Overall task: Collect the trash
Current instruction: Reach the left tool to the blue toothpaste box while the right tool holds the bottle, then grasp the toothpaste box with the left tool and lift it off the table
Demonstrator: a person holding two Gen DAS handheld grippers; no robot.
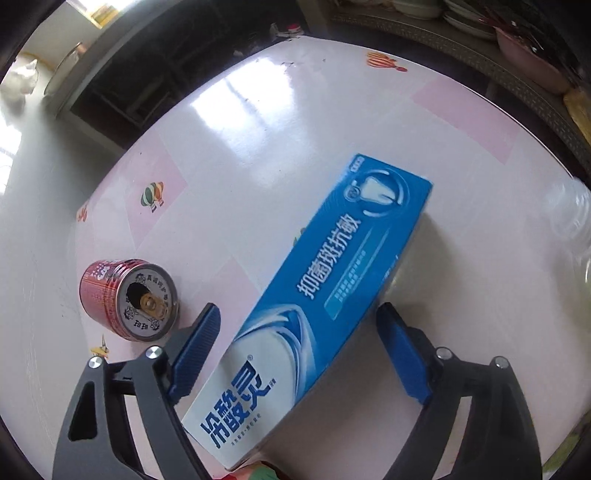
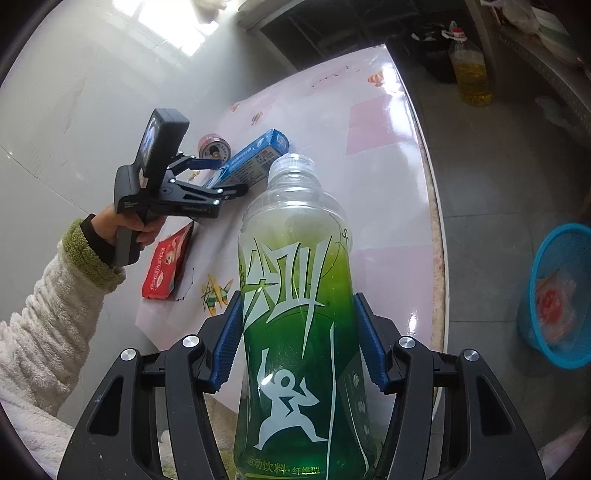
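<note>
A blue toothpaste box (image 1: 325, 291) lies on the pink-and-white table (image 1: 258, 122) between the fingers of my left gripper (image 1: 299, 314), which is open around it with gaps on both sides. A red can (image 1: 129, 299) lies on its side left of that gripper. My right gripper (image 2: 295, 302) is shut on an uncapped green drink bottle (image 2: 295, 317) and holds it above the table. The right wrist view also shows the left gripper (image 2: 225, 177), the box (image 2: 251, 158), the can (image 2: 213, 146) and a red packet (image 2: 168, 267).
A blue basket (image 2: 554, 295) with a wrapper in it stands on the floor right of the table. A bottle of yellow oil (image 2: 469, 70) stands on the floor beyond the table. A rack with dishes (image 1: 469, 18) is behind the table's far edge.
</note>
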